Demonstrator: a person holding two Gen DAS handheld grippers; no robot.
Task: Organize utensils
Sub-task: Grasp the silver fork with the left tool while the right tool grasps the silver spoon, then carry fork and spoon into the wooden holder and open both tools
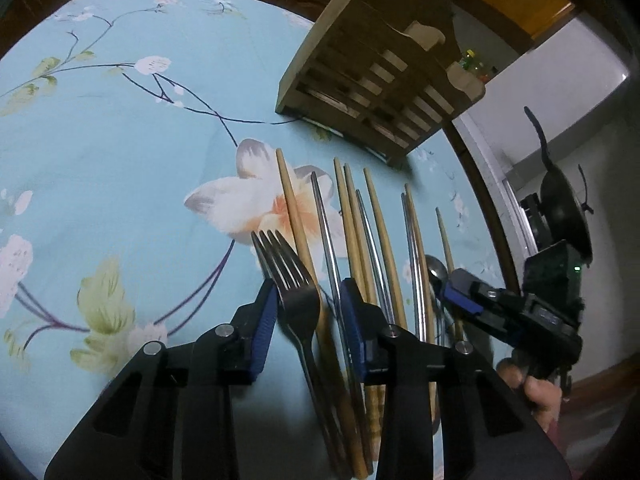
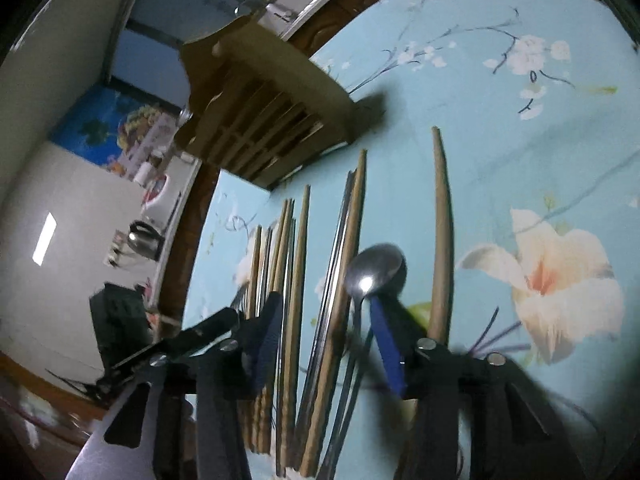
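A metal fork (image 1: 290, 280) lies between the open fingers of my left gripper (image 1: 310, 292), prongs pointing away; the jaws do not touch it. Several wooden and metal chopsticks (image 1: 360, 232) lie in a row to its right. A metal spoon (image 2: 374, 268) lies among the chopsticks (image 2: 296, 272) between the open fingers of my right gripper (image 2: 324, 312); its bowl also shows in the left wrist view (image 1: 437, 270). The right gripper shows there too (image 1: 464, 292). A slatted wooden utensil holder (image 1: 372, 76) stands beyond the row, also seen in the right wrist view (image 2: 264, 120).
A light blue floral tablecloth (image 1: 120, 140) covers a round wooden table whose edge (image 1: 480, 184) curves close to the right of the chopsticks. A thick wooden stick (image 2: 442, 232) lies right of the spoon. A kettle (image 2: 142, 240) stands off the table.
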